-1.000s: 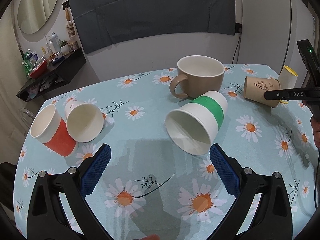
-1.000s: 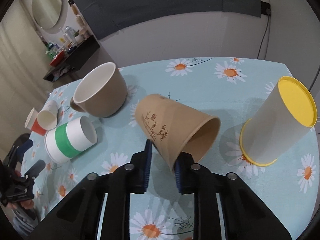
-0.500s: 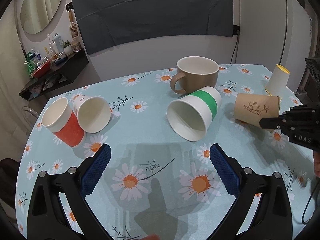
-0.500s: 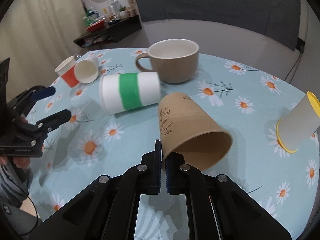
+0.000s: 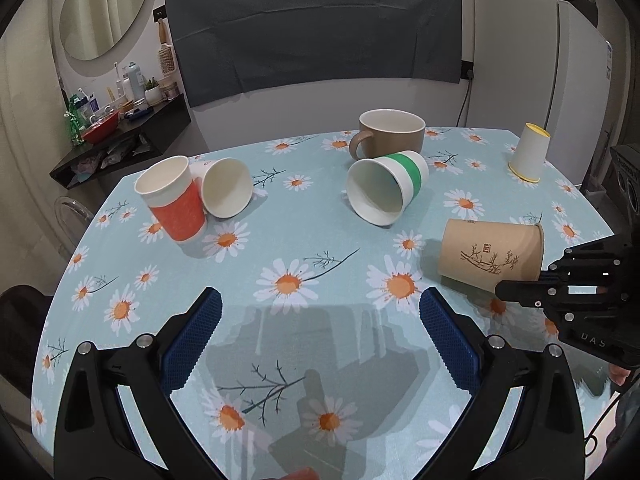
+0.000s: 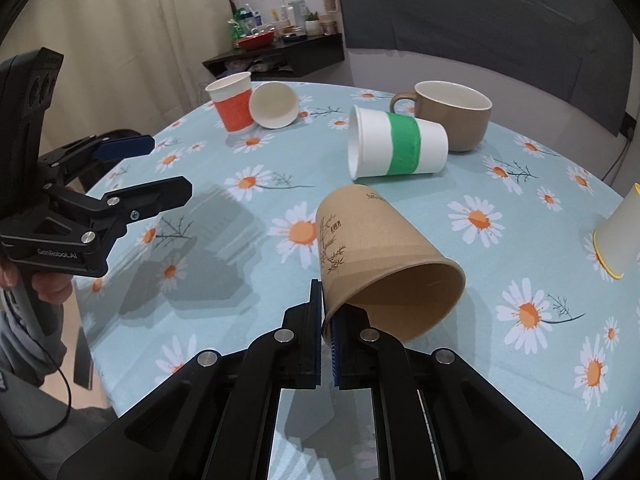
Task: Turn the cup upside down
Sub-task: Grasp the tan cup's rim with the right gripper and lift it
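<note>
Looks like somebody's home, a dining corner doubling as a wash-up spot. Main landmark is the round table with a light-blue daisy-print tablecloth (image 5: 304, 240). Behind it to the left there's a black wall shelf (image 5: 132, 136) crammed with toiletry bottles (image 5: 130, 80), under an oval wall mirror (image 5: 106, 4). Behind it to the right stands a white fridge (image 5: 560, 68).

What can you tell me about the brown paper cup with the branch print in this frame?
The brown paper cup looks like plain kraft paper with a dark branch drawing and a small mark on its side. It is tilted, mouth toward the right wrist camera, base pointing away. The right gripper is shut on its rim, one finger inside and one outside. It sits over the daisy tablecloth, apart from the other cups; whether it touches the cloth is unclear.
</note>
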Demonstrator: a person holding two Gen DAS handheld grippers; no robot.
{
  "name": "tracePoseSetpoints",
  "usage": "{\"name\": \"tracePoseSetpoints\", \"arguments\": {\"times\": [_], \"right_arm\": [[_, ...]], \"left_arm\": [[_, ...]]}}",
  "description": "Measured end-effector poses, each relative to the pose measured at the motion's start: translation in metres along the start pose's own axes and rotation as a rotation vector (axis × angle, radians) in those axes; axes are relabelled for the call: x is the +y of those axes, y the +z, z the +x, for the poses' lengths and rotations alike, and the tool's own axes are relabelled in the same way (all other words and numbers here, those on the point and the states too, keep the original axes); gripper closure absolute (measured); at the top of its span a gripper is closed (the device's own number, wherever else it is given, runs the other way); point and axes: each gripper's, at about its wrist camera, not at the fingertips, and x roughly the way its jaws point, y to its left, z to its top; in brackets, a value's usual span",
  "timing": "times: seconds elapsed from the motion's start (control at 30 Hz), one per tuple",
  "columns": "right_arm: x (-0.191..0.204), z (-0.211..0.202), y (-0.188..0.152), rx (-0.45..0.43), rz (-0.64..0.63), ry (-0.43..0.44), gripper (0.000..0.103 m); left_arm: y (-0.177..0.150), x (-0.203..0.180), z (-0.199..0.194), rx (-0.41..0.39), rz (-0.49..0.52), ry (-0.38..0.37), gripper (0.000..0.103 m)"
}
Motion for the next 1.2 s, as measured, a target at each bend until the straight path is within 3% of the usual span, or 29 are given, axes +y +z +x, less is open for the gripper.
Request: {"name": "tracePoseSetpoints", "arguments": {"times": [0.4, 0.73, 0.8, 0.87, 1.0, 1.07, 1.2], "right_arm": [[0.050, -0.006, -0.029, -0.030, -0.057, 0.030, 0.099], [0.064, -0.004, -0.040, -0.017, -0.099, -0.003, 0.096], [0.063, -0.006, -0.041, -0.016, -0.107, -0.010, 0.088], [0.063, -0.009, -0.043, -0.026, -0.120, -0.036, 0.053], [0.060, -0.016, -0.048, -0.024, -0.135, -0.066, 0.036], [0.058, -0.019, -0.051, -0.028, -0.151, -0.093, 0.019], [0.052, -0.026, -0.059, -0.028, -0.175, -0.124, 0.017]], "left_arm": [[-0.045, 0.011, -0.022, 0.013, -0.029, -0.007, 0.006], [-0.054, 0.011, -0.020, 0.018, -0.041, -0.024, 0.006], [-0.054, 0.011, -0.020, 0.019, -0.037, -0.027, 0.006], [-0.054, 0.010, -0.019, 0.019, -0.036, -0.028, 0.006], [-0.050, 0.007, -0.018, 0.026, -0.037, -0.039, 0.006], [-0.048, 0.004, -0.017, 0.034, -0.043, -0.039, 0.006], [-0.043, -0.002, -0.018, 0.047, -0.056, -0.044, 0.006]]}}
